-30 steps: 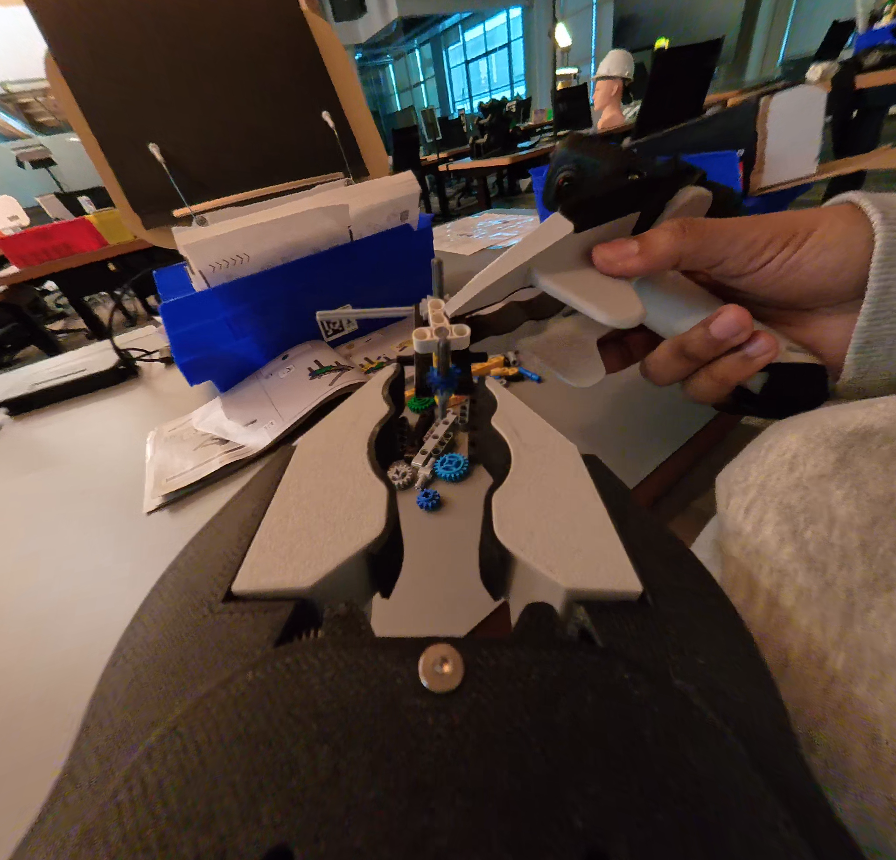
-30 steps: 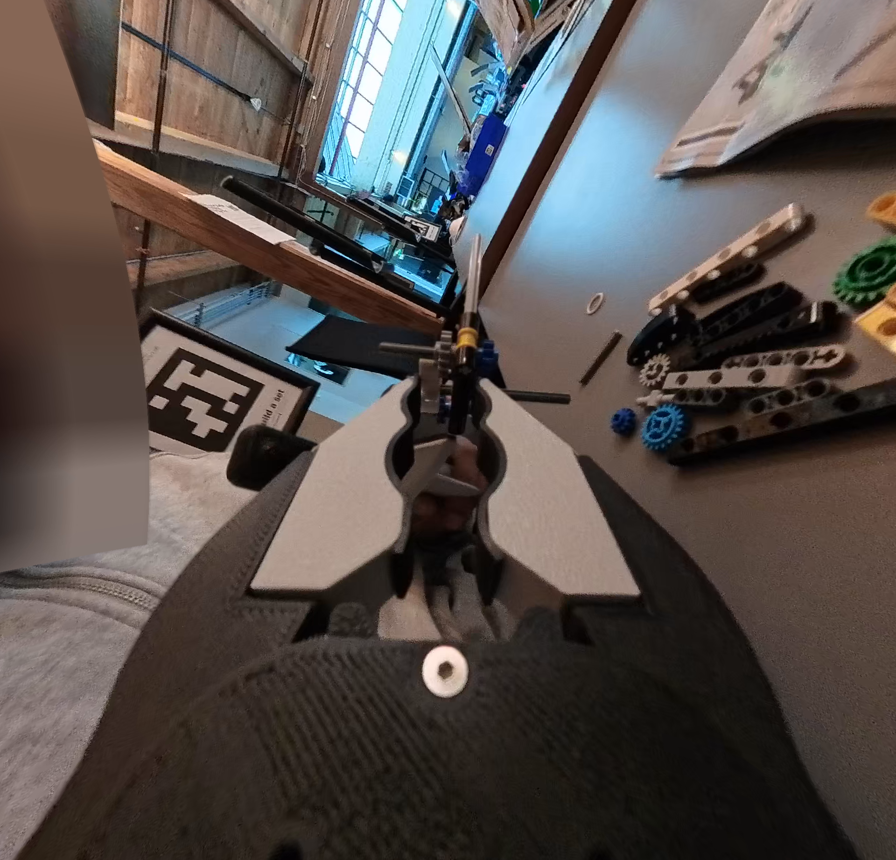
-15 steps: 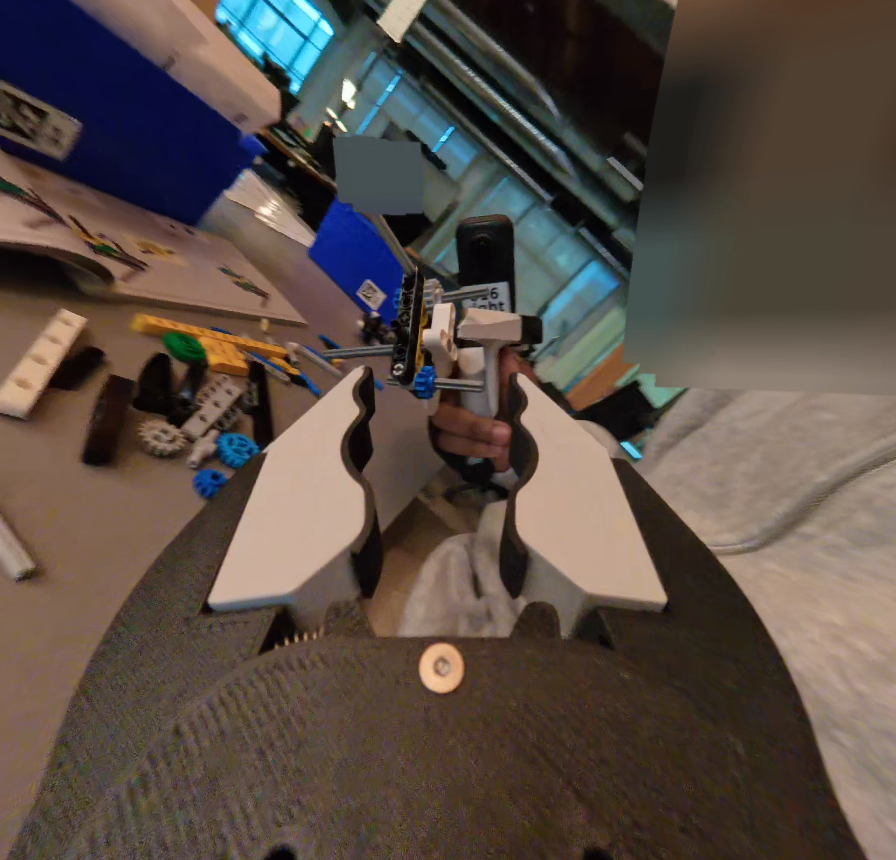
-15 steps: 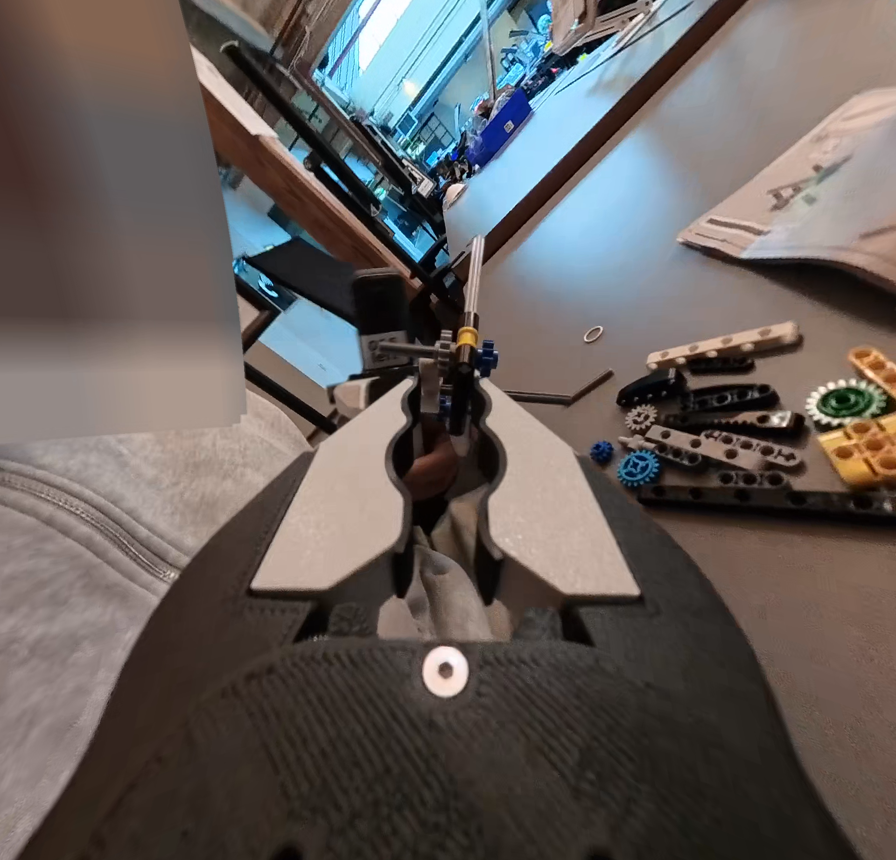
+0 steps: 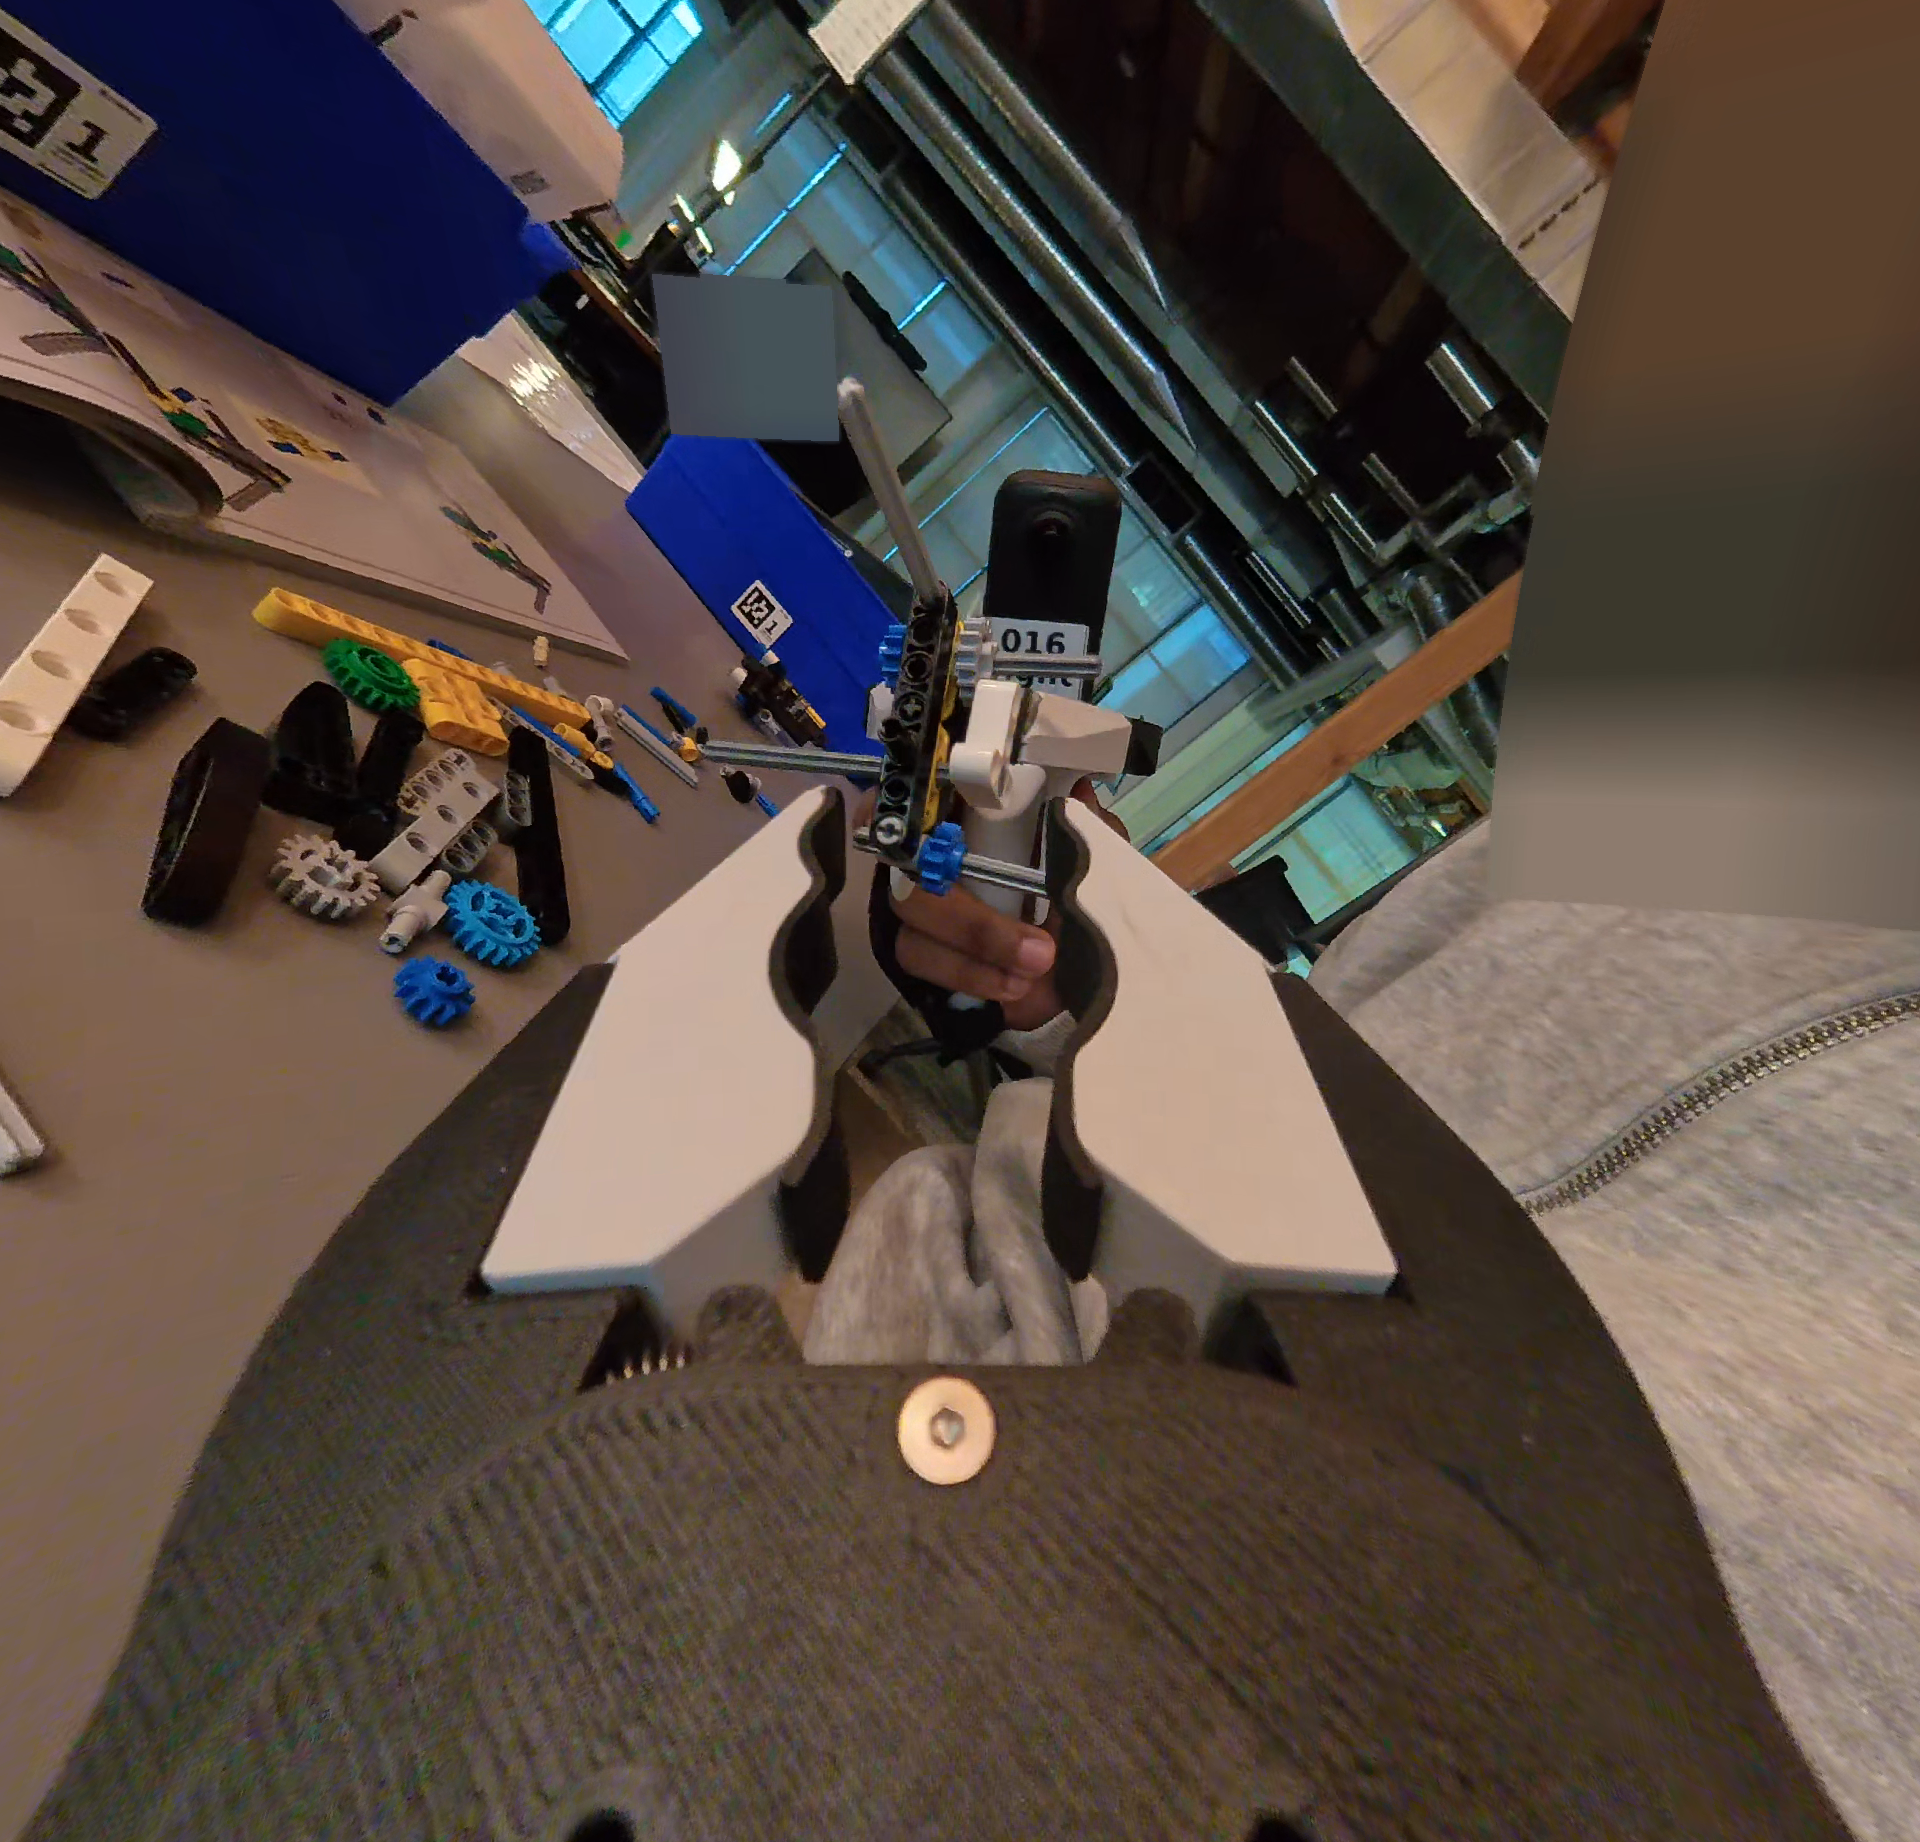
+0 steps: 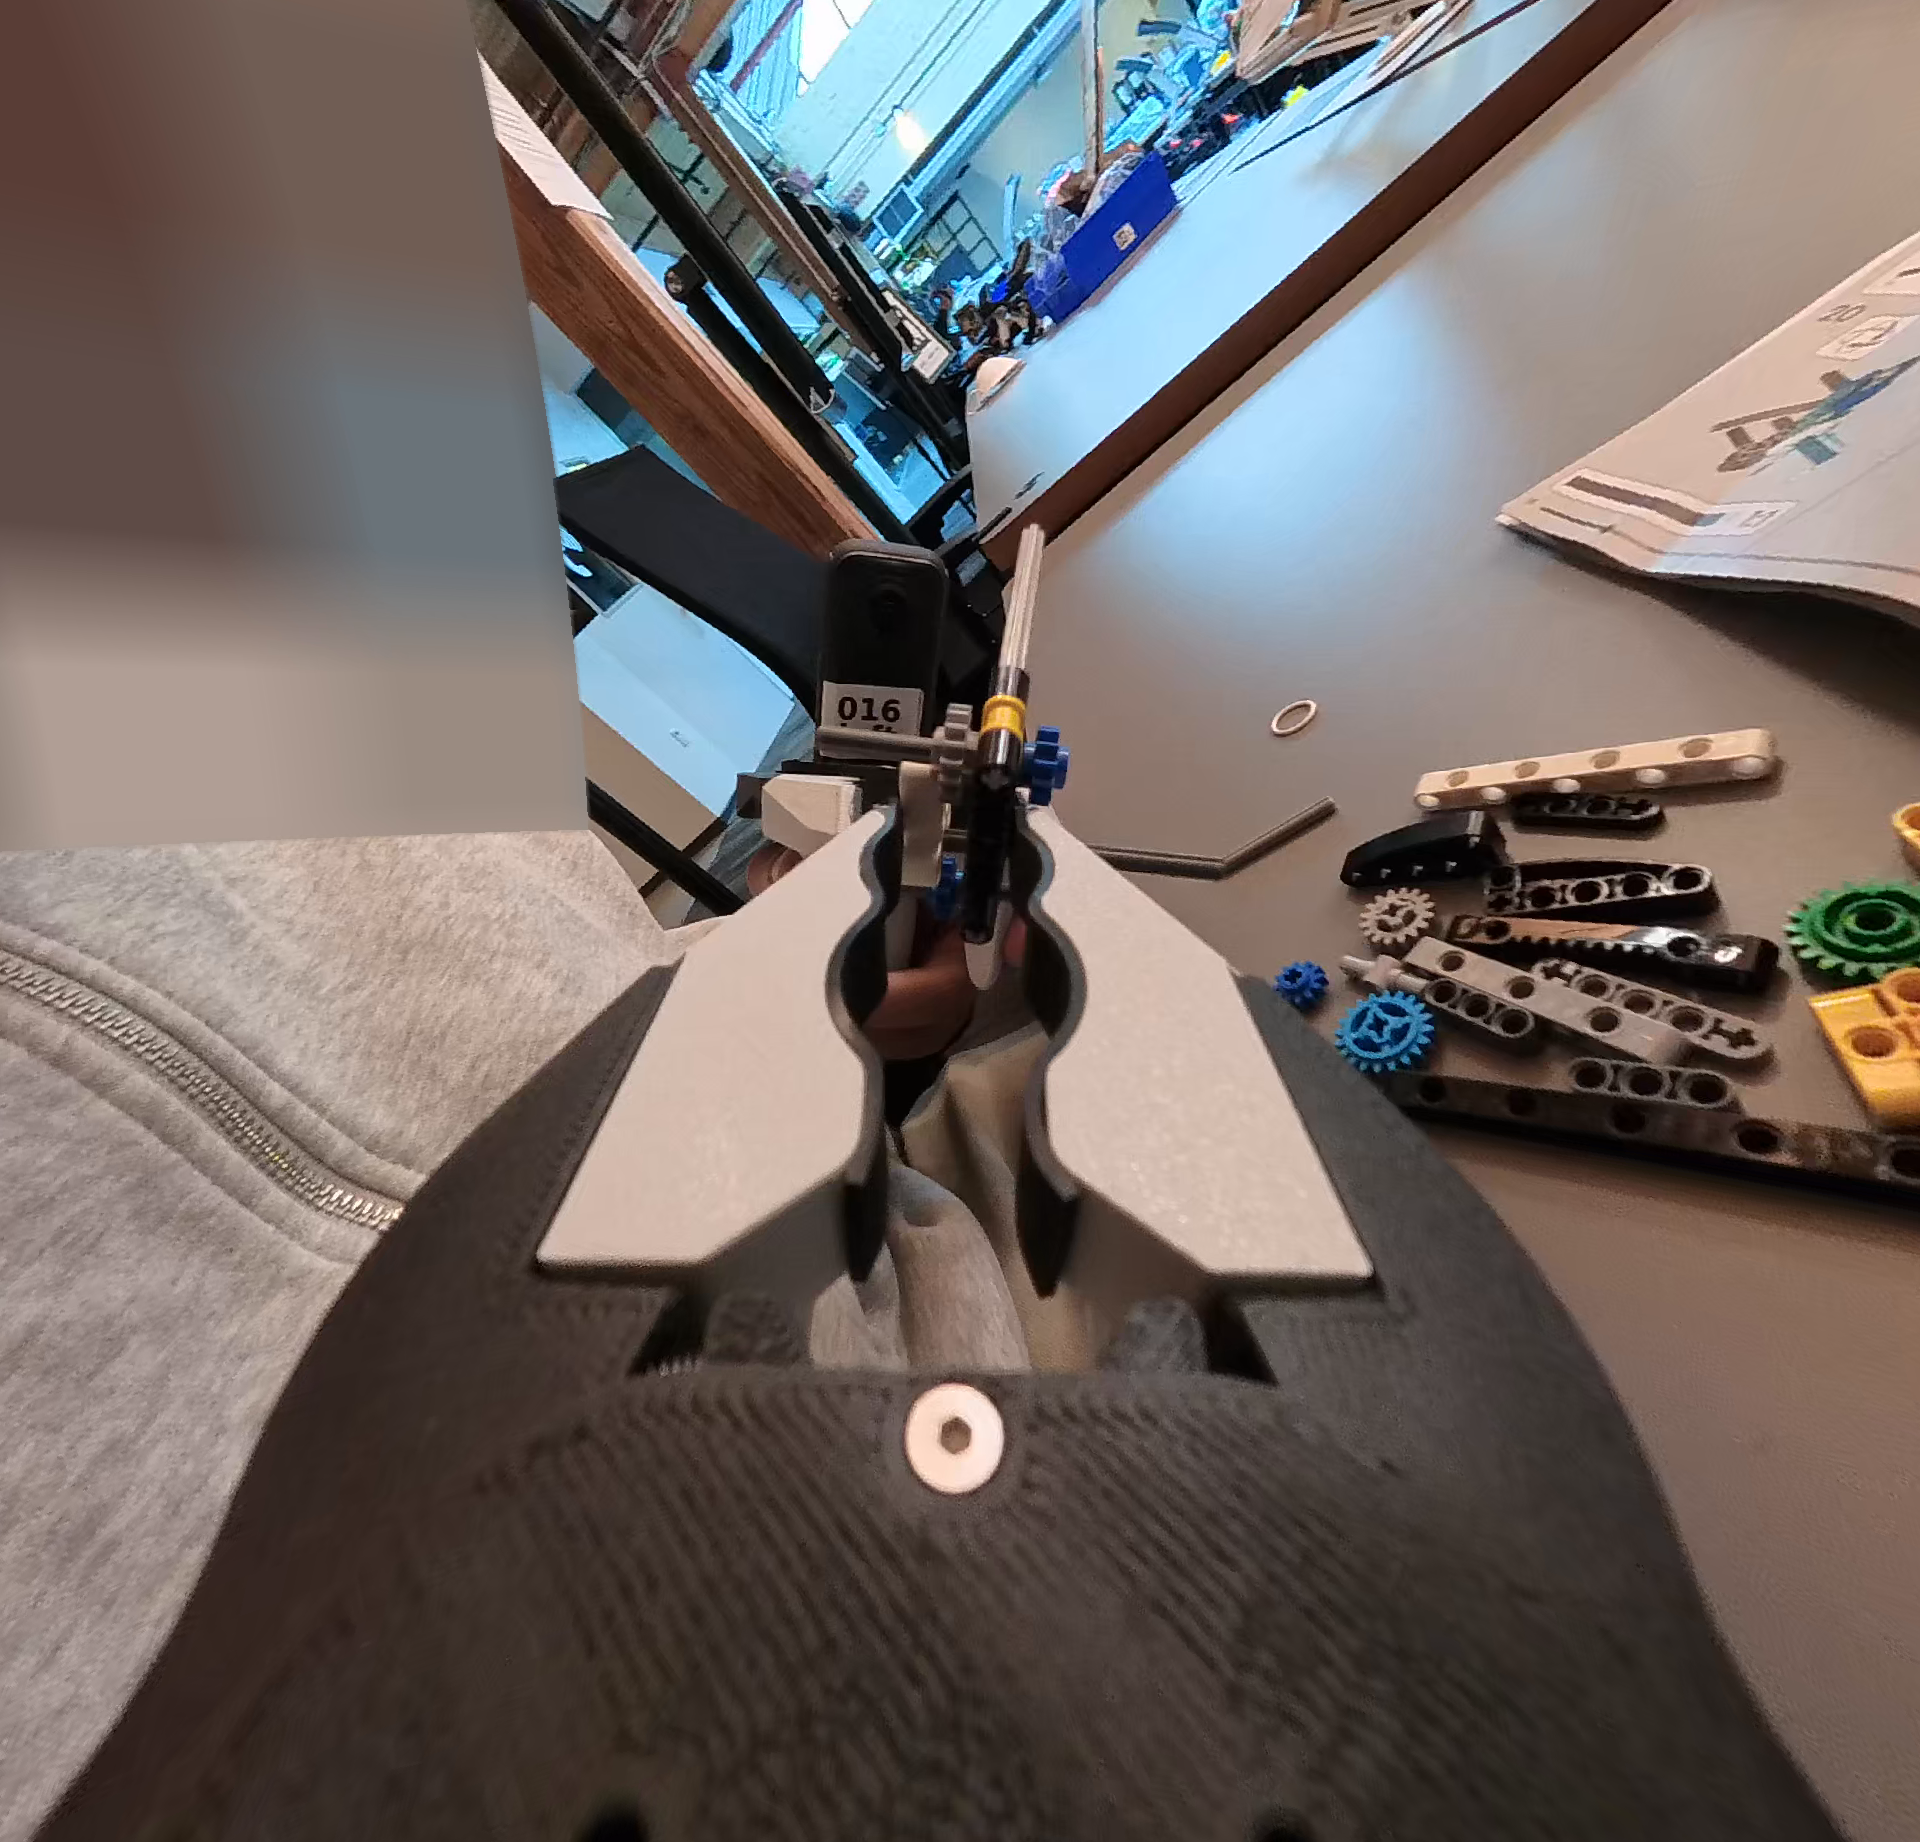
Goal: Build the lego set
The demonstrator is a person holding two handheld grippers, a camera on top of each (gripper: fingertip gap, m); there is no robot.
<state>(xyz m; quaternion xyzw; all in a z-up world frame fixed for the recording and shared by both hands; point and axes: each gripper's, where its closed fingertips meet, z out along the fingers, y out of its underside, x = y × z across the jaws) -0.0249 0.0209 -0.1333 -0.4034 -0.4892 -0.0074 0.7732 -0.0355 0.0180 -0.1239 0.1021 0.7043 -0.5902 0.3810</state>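
My right gripper (image 6: 956,842) is shut on a small lego assembly (image 6: 982,805) of a black beam, grey axles, a yellow bush and blue and grey gears, held in the air above the table edge. In the left wrist view the same assembly (image 5: 920,743) sits just beyond my left gripper (image 5: 945,816), which is open and empty. The right gripper (image 5: 1081,738) faces it and grips the assembly's white piece. A long grey axle (image 5: 883,483) sticks up from the assembly. The left gripper (image 6: 810,805) also shows past the assembly in the right wrist view.
Loose parts lie on the grey table (image 5: 156,1117): black beams (image 5: 203,821), green gear (image 5: 369,670), yellow beam (image 5: 457,680), blue gears (image 5: 494,919), grey gear (image 5: 322,873), white beam (image 6: 1590,774). An open instruction booklet (image 5: 312,483) and a blue bin (image 5: 260,182) lie behind. A grey sweater (image 5: 1662,1117) is close. My left and right fingertips are right by each other.
The left gripper has swung up from pointing down at the table to face the right gripper. The right gripper has rolled more level, still holding the assembly.
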